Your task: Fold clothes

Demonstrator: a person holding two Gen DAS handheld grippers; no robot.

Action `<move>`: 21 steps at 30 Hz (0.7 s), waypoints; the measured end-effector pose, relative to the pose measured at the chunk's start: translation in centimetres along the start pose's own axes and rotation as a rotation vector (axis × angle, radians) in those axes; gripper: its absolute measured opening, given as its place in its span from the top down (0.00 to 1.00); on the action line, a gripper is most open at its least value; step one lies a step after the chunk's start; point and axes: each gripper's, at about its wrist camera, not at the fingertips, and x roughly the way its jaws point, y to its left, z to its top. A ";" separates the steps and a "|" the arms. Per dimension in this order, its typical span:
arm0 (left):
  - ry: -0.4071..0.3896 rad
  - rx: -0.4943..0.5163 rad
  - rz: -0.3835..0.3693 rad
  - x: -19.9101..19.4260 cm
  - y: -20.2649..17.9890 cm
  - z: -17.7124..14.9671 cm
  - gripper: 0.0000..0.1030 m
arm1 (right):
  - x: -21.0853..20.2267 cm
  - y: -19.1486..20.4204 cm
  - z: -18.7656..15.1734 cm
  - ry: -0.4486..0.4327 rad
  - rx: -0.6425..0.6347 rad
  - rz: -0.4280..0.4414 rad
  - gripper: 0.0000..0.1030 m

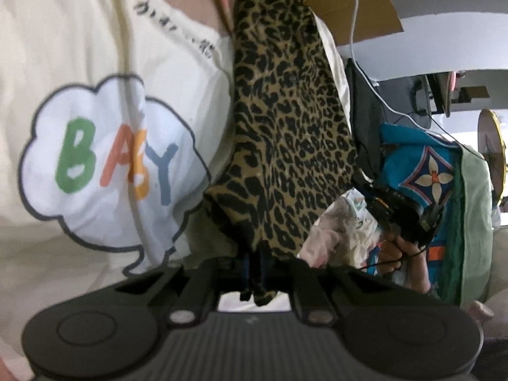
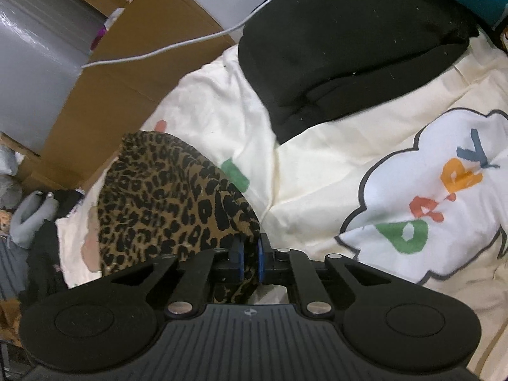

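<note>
Right of the jaws the cream sheet (image 2: 317,165) lies bare, while a black garment (image 2: 349,47) blocks ahead and cardboard (image 2: 127,79) crowds the left.

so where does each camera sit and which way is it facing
Left wrist: sits on the left tongs, looking along them at the leopard print cloth they pinch; beyond is the person's hand on the other tool.
Right wrist: sits on the right tongs, angled down at the cream sheet, also pinching that cloth.
Shared: leopard cloth, cream sheet, black garment.
</note>
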 end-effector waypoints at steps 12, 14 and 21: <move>-0.063 -0.044 0.044 -1.3 1.9 0.2 0.95 | 0.7 -0.2 -1.7 0.065 0.053 0.012 0.93; -0.053 -0.055 0.052 -0.6 2.4 -0.1 0.95 | 1.4 -0.3 -1.4 0.081 0.040 -0.007 0.92; -0.005 -0.062 0.080 1.7 2.7 -0.8 0.95 | 2.5 -0.3 -1.1 0.080 -0.014 -0.047 0.90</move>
